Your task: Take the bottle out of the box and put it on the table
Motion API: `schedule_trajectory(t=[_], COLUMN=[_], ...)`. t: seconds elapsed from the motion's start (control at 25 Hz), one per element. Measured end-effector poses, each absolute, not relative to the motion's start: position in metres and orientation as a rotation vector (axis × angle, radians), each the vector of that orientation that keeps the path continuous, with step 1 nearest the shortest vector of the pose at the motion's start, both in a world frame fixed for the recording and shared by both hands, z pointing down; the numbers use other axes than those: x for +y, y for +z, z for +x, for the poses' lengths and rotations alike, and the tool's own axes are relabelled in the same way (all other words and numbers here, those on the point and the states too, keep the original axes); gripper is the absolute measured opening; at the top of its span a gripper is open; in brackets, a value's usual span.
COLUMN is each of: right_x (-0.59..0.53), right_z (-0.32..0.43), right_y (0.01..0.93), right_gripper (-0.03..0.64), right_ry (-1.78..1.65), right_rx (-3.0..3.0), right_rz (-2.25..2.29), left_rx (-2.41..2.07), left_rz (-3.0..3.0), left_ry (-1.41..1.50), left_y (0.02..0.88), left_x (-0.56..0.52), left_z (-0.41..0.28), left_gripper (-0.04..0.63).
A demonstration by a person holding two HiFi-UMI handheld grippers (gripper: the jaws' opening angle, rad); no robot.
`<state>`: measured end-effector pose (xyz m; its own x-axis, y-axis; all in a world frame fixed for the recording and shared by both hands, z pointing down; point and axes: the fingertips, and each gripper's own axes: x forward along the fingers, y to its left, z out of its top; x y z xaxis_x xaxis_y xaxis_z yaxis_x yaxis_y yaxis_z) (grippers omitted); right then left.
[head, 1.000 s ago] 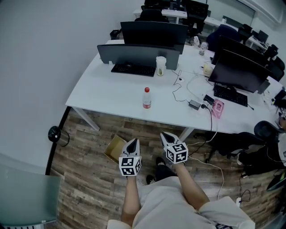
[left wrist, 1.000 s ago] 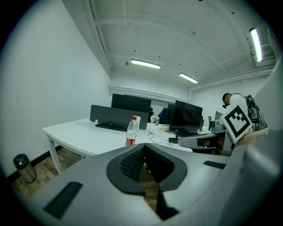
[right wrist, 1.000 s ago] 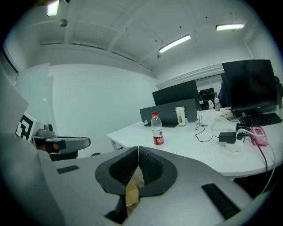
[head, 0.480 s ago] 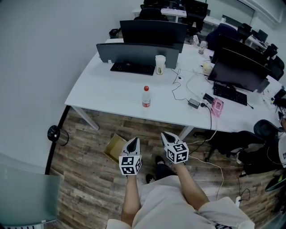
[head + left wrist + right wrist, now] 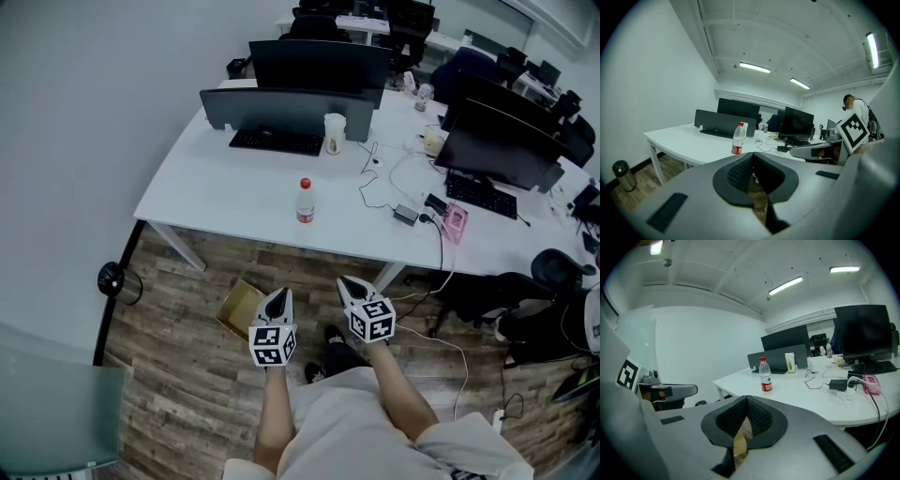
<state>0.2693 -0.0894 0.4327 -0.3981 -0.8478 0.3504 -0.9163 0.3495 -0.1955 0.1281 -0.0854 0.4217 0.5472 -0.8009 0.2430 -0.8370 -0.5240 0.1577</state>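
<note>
A clear bottle with a red cap and red label stands upright on the white table, near its front edge. It also shows in the left gripper view as the bottle and in the right gripper view as the bottle. An open cardboard box lies on the wooden floor below the table edge. My left gripper hovers just right of the box, and my right gripper is beside it. Both are shut and hold nothing, well short of the bottle.
The table carries monitors, a keyboard, a white cup, a power brick and cables and a pink object. A small round bin stands on the floor at the left. Office chairs stand at the right.
</note>
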Motion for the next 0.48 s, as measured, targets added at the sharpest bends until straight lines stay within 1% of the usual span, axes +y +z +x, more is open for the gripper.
schedule_trajectory(t=[0.48], right_x=[-0.089], right_z=[0.2769], right_y=[0.4289], right_gripper=[0.04], right_ry=[0.534], right_rx=[-2.42], right_rz=[1.608], left_rx=[-1.359], left_rz=[2.54], left_ry=[0.204], left_y=[0.4219], left_x=[-0.086], left_z=[0.1378], left_gripper=[0.015])
